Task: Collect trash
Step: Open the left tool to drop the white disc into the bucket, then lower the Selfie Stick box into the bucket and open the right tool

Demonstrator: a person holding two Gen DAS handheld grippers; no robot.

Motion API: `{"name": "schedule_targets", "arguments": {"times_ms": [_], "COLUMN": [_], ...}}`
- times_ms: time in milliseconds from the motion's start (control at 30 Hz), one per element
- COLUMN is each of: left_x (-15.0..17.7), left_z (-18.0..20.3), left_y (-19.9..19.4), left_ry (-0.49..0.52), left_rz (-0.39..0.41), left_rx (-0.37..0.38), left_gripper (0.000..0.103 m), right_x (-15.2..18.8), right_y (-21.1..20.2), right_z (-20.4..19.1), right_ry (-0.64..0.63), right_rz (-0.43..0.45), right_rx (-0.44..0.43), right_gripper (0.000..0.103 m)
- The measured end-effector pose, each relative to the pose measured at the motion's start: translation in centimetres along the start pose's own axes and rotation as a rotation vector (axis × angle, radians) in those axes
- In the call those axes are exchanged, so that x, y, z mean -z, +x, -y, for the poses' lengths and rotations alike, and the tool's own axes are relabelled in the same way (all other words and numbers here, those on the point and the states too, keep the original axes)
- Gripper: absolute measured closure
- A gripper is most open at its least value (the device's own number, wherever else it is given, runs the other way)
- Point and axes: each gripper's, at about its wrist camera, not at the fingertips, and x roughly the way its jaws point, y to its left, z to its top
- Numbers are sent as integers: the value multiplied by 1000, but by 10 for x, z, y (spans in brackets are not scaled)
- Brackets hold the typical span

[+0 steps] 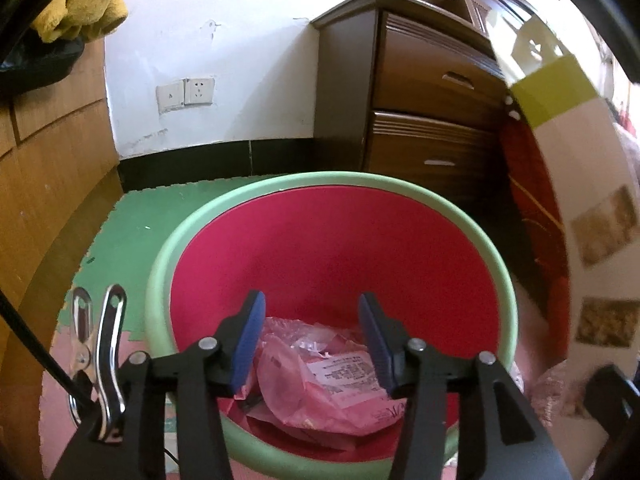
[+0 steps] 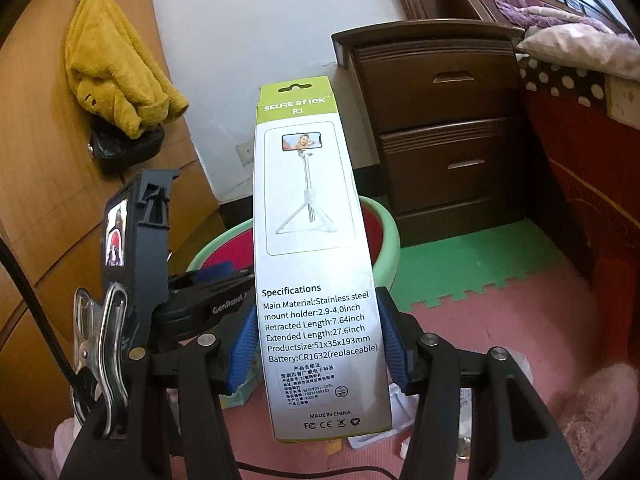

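Note:
A green-rimmed bin (image 1: 460, 208) with a red inside stands on the floor right below my left gripper (image 1: 312, 300). That gripper is open, and its blue pads touch nothing. A crumpled pink plastic bag (image 1: 320, 392) with a white label lies at the bottom of the bin. My right gripper (image 2: 316, 308) is shut on the lower part of a tall white and green selfie stick box (image 2: 308, 208), held upright. The bin (image 2: 390, 236) shows behind the box. The same box (image 1: 560, 92) appears at the right edge of the left wrist view, above and beside the bin.
A dark two-drawer nightstand (image 1: 432, 112) stands behind the bin, with a bed with a red cover (image 2: 580, 184) to its right. Wooden cabinet doors (image 1: 48, 184) line the left. Green and pink foam mats (image 2: 460, 268) cover the floor. White paper scraps (image 2: 400, 412) lie near my right gripper.

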Motion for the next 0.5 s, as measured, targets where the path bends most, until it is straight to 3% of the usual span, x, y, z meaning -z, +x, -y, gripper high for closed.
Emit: {"name": "schedule_targets", "arguments": {"times_ms": [500], "left_x": [-6], "left_z": [-35], "left_y": [-23], "left_ry": [-91], "left_rz": [-1], "left_rx": [21], "left_gripper": [50], "right_x": [-38], "right_y": [43], "right_z": [-23], "right_ry": [-54], "right_rz": [30], "right_rx": [19], "right_gripper": [48]}}
